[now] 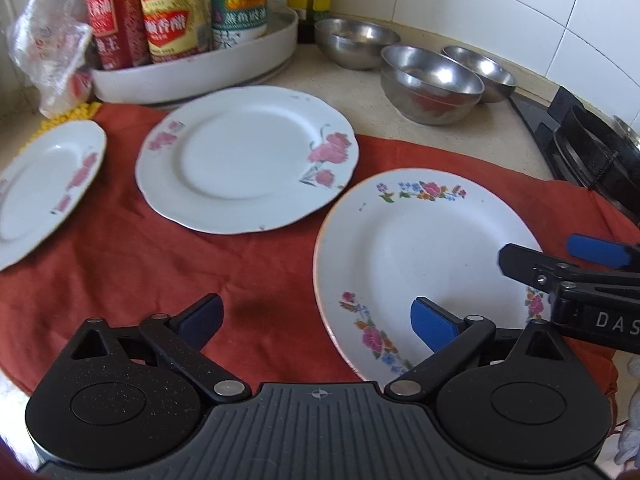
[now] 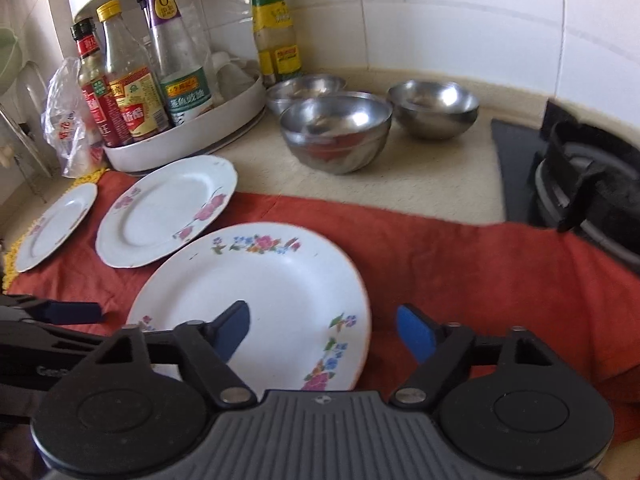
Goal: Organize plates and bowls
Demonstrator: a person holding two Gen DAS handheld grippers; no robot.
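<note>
1. The right gripper (image 2: 324, 334) is hanging open over the near rim of the multicoloured-flower plate (image 2: 256, 300), holding nothing; the rim is sitting between its blue pads, untouched.
2. The left gripper (image 1: 316, 318) is spreading wide over the red cloth (image 1: 120, 272), empty, its right pad above that plate's edge.
3. Two pink-flower plates (image 1: 244, 160) (image 1: 40, 196) are lying further left on the cloth.
4. Three steel bowls (image 2: 336, 132) are standing empty behind.
5. The white turntable tray (image 2: 192, 148) is holding sauce bottles; only the right view is showing its upper tier.

Three plates (image 1: 244, 160) on cloth (image 1: 120, 264), bowls (image 1: 430, 84) behind.
</note>
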